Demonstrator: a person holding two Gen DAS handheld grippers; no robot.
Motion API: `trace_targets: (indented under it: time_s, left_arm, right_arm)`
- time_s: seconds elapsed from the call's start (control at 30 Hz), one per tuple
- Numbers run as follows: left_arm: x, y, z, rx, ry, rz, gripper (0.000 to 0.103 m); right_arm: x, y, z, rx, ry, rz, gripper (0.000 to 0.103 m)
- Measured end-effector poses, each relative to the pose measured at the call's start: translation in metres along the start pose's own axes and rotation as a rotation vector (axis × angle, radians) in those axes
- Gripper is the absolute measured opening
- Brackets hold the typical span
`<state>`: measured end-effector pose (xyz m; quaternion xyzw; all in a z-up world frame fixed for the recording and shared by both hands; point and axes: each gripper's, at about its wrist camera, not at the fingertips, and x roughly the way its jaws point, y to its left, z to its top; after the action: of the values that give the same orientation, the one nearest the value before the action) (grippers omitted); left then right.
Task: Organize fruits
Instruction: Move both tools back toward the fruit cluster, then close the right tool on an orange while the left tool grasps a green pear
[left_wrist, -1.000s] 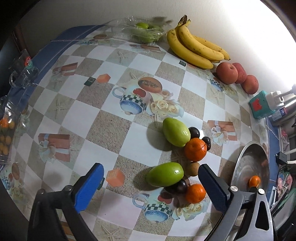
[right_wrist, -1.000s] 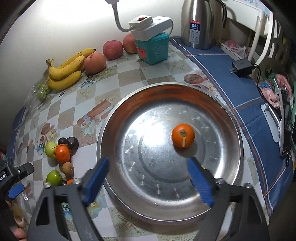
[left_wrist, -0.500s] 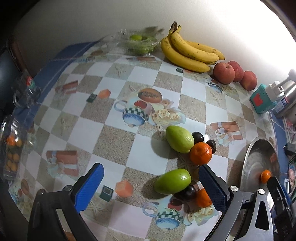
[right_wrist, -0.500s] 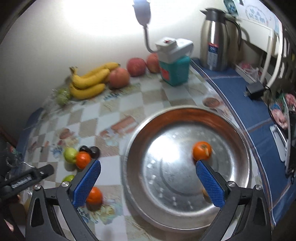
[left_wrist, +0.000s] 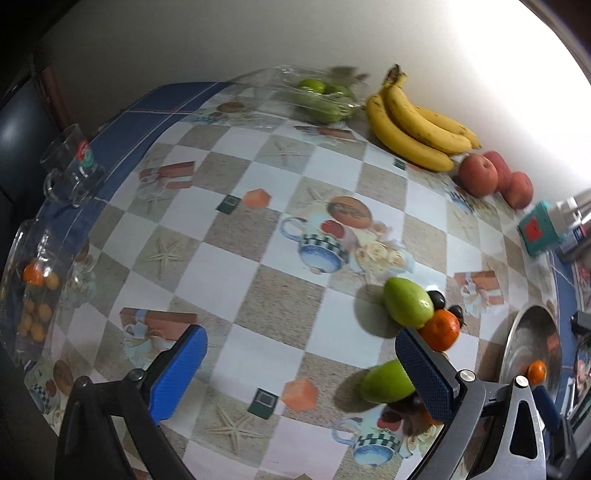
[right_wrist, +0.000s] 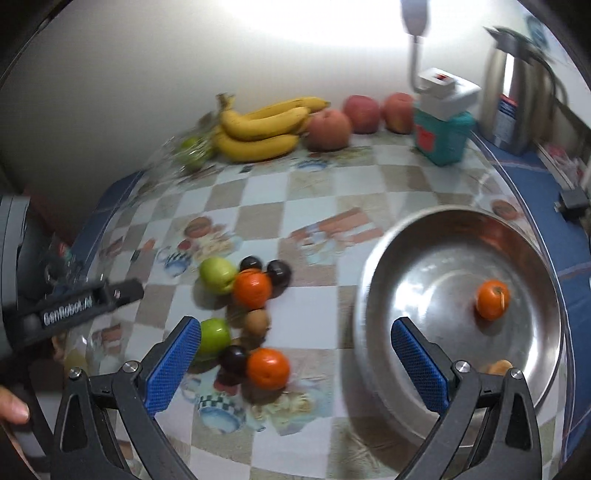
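Right gripper (right_wrist: 295, 363): jaws just widened fully, nothing between them; view swung from round steel basin (right_wrist: 369, 295) left toward loose fruit cluster. One small orange tangerine (right_wrist: 492, 300) already lies in basin, right of cluster; next pick likely near tangerine (right_wrist: 267, 369). Near green oval mango (left_wrist: 386, 382): long axis left-right. Left gripper (left_wrist: 301, 369) open, empty.

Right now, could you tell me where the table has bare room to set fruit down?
Most of the steel pan is free; only one orange sits inside. The checked cloth between the bananas and the green mango is bare too. It is crowded around the fruit cluster beside the pan.
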<state>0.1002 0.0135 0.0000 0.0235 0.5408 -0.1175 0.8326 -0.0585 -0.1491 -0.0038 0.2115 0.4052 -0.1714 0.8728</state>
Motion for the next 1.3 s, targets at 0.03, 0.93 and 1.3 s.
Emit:
trace_targets:
  time_s: [0.03, 0.93, 1.3]
  left_arm:
    - [0.0, 0.002, 0.001, -0.006, 0.0, 0.002, 0.103]
    - [0.05, -0.048, -0.024, 0.141, 0.221, -0.116, 0.103]
    - [0.056, -0.062, -0.027, 0.154, 0.252, -0.192, 0.076]
  right_arm:
    - [0.002, 0.006, -0.001, -0.019, 0.008, 0.004, 0.102]
    - [0.052, 0.003, -0.018, 0.097, 0.205, 0.02, 0.092]
    - [0.058, 0.005, -0.02, 0.092, 0.233, 0.027, 0.069]
